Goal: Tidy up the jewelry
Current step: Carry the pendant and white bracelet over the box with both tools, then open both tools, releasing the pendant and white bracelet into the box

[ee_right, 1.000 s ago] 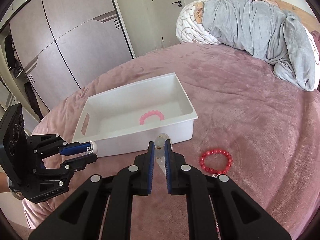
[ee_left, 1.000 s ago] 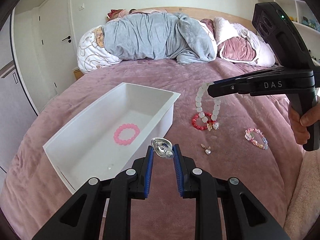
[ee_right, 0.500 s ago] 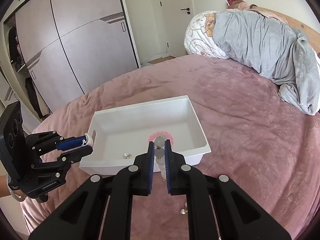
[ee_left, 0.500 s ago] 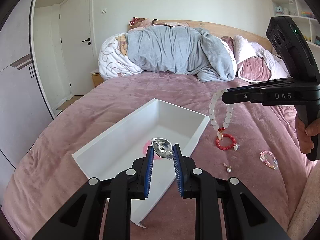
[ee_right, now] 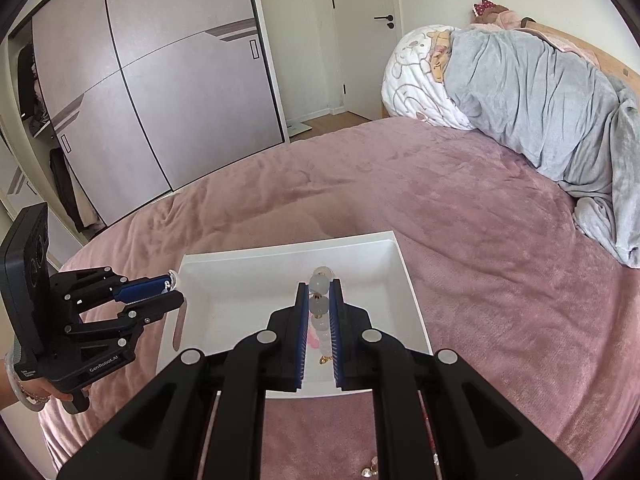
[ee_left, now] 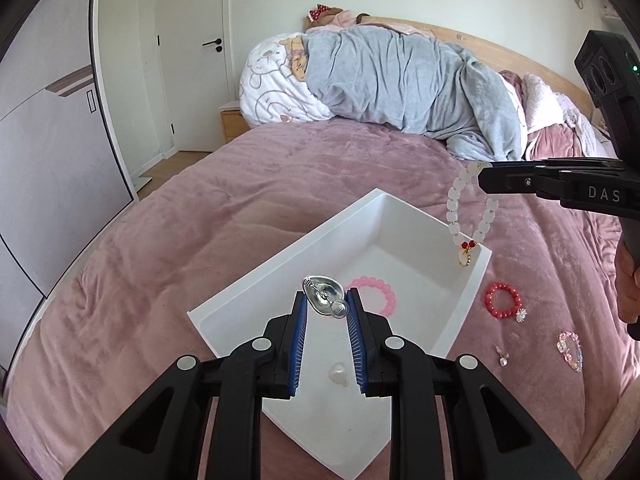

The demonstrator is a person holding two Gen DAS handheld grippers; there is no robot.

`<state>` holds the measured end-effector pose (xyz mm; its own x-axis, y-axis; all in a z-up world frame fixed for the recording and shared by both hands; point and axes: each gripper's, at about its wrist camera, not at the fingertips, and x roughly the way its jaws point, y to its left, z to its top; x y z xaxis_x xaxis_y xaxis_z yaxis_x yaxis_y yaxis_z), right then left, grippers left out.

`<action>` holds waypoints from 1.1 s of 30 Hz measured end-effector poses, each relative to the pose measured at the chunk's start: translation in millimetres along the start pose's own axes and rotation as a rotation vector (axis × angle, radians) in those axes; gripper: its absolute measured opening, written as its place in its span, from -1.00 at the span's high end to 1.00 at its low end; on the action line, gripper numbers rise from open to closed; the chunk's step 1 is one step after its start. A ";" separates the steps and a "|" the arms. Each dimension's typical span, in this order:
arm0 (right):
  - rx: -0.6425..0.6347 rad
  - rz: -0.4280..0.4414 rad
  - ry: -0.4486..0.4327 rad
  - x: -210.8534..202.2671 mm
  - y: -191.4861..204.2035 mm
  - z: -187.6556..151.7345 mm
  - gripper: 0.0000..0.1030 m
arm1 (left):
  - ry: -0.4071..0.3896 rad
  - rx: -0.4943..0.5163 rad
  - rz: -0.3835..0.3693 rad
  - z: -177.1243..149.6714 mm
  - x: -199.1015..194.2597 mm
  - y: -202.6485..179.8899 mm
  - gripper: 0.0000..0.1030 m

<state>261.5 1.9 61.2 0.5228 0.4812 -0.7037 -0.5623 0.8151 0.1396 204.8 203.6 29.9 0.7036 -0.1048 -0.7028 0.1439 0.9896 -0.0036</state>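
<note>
Left wrist view: left gripper (ee_left: 325, 304) clamps a silver ring (ee_left: 324, 300) directly above the white bin (ee_left: 476, 280); right gripper (ee_left: 486, 178), clamped on the white bracelet (ee_left: 472, 208), hangs over the bin's far corner.

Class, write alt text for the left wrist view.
The left gripper holds a silver brooch above a white bin on a pink bedspread. The right gripper dangles a white bead bracelet over the bin's corner.

wrist views angled down, sharing tray (ee_left: 472, 292)
</note>
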 end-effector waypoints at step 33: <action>0.051 -0.016 0.343 174.1 -38.0 -29.8 0.78 | 0.568 0.418 0.236 -12.7 168.1 -47.8 0.50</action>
<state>354.8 45.1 -87.4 0.2804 0.3385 -0.8982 -0.5186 0.8409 0.1550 307.4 139.9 -97.1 0.2971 0.2849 -0.9113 0.3661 0.8475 0.3843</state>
